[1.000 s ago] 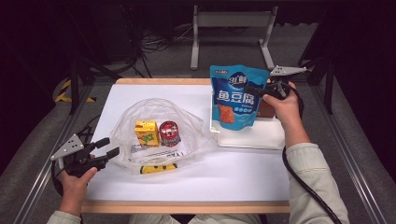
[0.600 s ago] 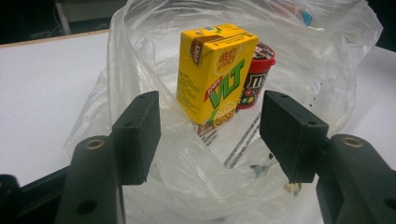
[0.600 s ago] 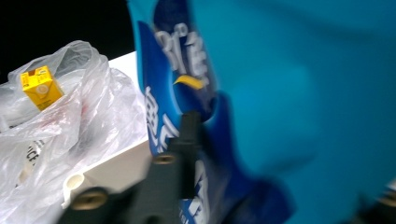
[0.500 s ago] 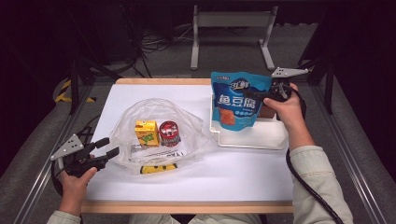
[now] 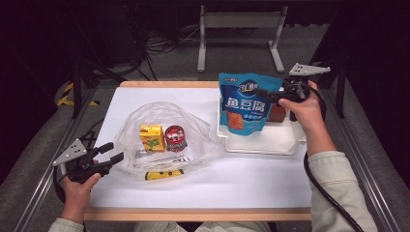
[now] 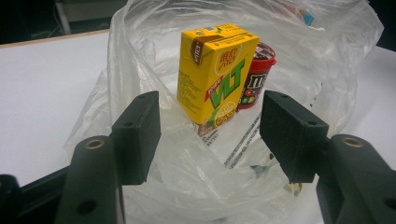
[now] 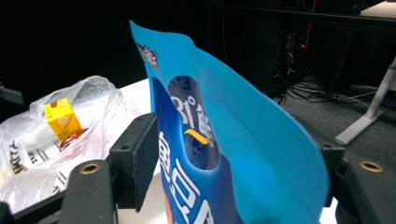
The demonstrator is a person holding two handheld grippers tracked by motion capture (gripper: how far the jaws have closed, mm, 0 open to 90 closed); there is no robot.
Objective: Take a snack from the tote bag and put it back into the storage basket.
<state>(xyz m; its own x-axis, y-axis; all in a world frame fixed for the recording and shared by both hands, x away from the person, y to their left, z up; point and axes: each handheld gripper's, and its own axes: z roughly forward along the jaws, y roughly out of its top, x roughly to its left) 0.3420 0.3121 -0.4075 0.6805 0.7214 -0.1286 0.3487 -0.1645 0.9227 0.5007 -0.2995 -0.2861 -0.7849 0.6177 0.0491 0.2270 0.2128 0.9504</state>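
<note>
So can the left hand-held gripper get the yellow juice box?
Probably yes. The left hand-held gripper is open and aimed at the juice box, but the plastic bag partly wraps it.

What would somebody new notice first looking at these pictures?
The tall blue snack pouch stands out, propped upright in the white tray at the table's right, between the just-opened jaws of the right gripper. Next comes the crumpled clear plastic bag left of the tray, holding a yellow drink carton and a red-lidded candy tub, with the left gripper open at its near-left edge.

blue snack pouch (image 5: 245, 104) upright, leaning in white tray (image 5: 270, 142), right of table.
</note>
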